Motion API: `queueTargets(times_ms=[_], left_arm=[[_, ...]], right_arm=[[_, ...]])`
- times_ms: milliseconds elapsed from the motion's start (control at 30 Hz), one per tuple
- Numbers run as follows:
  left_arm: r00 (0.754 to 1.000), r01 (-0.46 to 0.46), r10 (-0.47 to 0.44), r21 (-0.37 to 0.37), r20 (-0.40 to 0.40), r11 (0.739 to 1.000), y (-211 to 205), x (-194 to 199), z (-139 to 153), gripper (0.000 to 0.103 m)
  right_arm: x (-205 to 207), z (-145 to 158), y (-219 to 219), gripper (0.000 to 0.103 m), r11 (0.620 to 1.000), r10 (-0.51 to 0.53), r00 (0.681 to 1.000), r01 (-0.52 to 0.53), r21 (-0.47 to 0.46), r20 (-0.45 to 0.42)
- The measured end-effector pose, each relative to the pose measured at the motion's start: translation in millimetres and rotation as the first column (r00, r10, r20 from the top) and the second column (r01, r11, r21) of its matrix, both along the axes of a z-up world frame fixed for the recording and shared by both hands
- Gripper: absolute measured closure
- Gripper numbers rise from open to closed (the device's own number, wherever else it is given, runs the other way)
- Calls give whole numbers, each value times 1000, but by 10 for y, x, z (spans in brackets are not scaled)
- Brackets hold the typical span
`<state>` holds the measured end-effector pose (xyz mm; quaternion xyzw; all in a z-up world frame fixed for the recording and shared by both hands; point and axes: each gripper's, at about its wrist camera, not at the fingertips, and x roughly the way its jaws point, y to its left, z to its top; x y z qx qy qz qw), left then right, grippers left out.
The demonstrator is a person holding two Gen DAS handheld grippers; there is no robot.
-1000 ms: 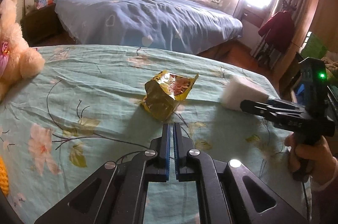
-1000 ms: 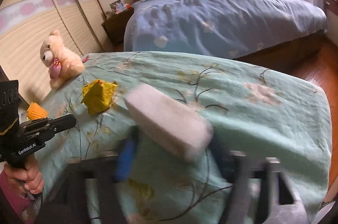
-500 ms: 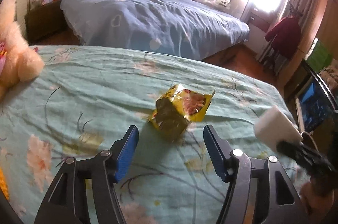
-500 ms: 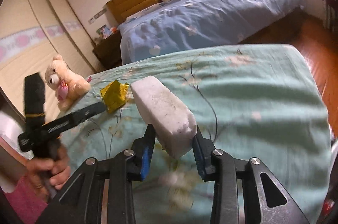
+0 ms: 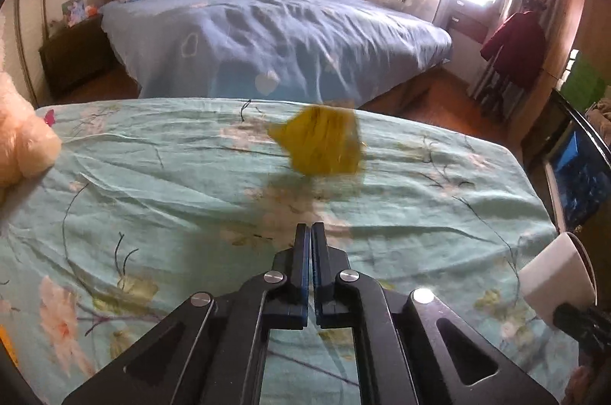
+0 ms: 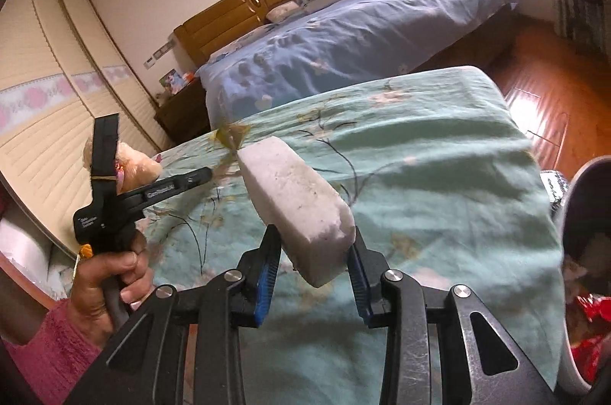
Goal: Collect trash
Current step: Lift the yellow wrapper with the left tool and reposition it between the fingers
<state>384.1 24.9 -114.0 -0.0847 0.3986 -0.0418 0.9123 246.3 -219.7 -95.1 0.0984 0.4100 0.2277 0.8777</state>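
The right gripper (image 6: 311,275) holds the white foam block (image 6: 296,210); release it over the bin (image 6: 584,252) at right. The left gripper (image 5: 309,275) is closed, empty; yellow wrapper (image 5: 322,143) lies far ahead.

Blurred yellow wrapper (image 5: 322,142), white block (image 6: 296,200)

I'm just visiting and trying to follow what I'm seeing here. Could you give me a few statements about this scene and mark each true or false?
1. The right gripper holds a white foam block. True.
2. The left gripper clamps the yellow wrapper. False: its jaws are shut on nothing, and the wrapper is ahead of them, apart.
3. A plush toy sits on the green floral bedspread. True.
4. The far bed has a red cover. False: it is blue.
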Motion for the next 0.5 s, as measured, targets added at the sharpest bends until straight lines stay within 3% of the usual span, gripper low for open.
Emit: queueTargets(times_ms=[333,433,500], left_arm=[[999,50,-50,-19,19,999,-153,-390,89,103],[1000,25,-26,-56,-10,998,-90,-324,97,88],[1000,-1,0,-86,-12,996,-51,-268,130,65]], right_arm=[[-223,25,-238,69,999,-41,999,41,8,0],[-286,27,-265,69,999,-42,999,42,11,2],[-312,35,-284,69,999,-45,999,45,14,6]])
